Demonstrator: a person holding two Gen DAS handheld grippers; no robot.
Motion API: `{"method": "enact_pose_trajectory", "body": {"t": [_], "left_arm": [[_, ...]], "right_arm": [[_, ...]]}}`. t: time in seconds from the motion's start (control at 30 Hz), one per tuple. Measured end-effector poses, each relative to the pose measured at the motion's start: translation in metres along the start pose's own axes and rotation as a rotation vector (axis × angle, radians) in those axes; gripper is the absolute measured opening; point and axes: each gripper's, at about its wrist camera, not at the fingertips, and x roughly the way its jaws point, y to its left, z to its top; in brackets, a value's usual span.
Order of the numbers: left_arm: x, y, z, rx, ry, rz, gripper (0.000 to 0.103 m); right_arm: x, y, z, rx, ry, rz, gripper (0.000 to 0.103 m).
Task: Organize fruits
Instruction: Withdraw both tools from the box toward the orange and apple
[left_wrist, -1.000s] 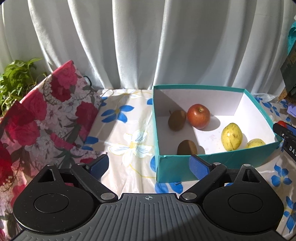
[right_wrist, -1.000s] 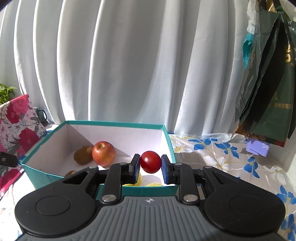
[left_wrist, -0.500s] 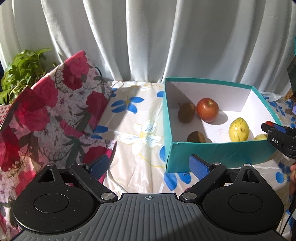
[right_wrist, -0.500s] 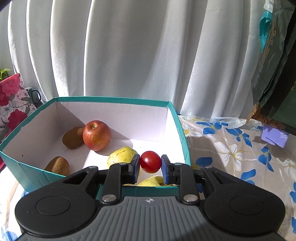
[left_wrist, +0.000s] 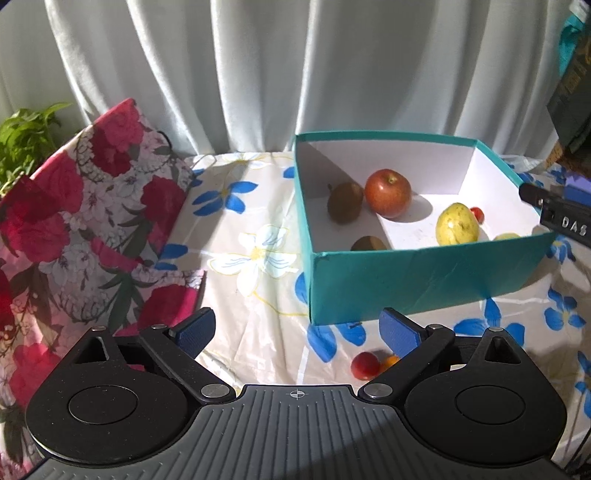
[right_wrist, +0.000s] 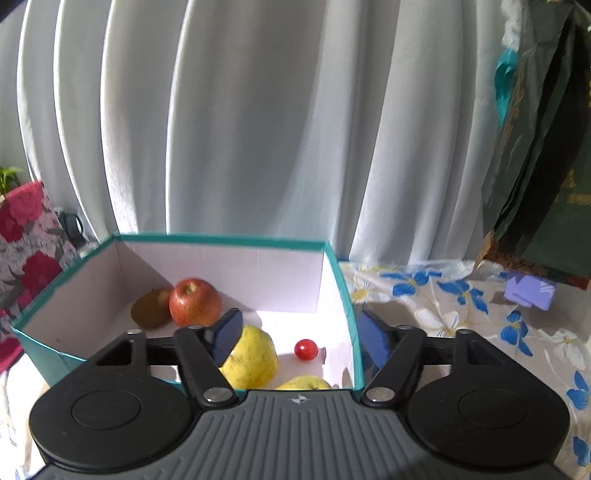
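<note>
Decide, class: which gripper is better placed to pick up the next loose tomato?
Left. The left gripper hangs open just over the red tomato on the tablecloth. The right gripper, jaws opening and empty, is over the teal box.

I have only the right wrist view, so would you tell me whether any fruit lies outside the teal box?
Observer: Yes, a red cherry tomato and a small orange tomato lie on the tablecloth in front of the box.
Operator: Thank you. Is the left gripper holding either of them?
Observer: No, it is open with nothing between its pads. Both tomatoes lie beside its right finger.
Operator: I see one kiwi beside the apple. Is there another?
Observer: Yes, a second kiwi lies just behind the box wall nearest the left gripper.
</note>
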Motion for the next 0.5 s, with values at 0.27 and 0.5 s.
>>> {"method": "enact_pose_trajectory", "body": {"t": [0.27, 0.5], "left_arm": [[0.026, -0.023, -0.025, 0.098, 0.046, -0.123, 0.099], [0.034, -0.036, -0.031, 0.12, 0.063, -0.189, 0.099]], "right_arm": [[-0.048, 0.006, -0.014, 0.052, -0.039, 0.032, 0.092], [-0.061, -0.004, -0.026, 0.073, -0.012, -0.032, 0.092]]}}
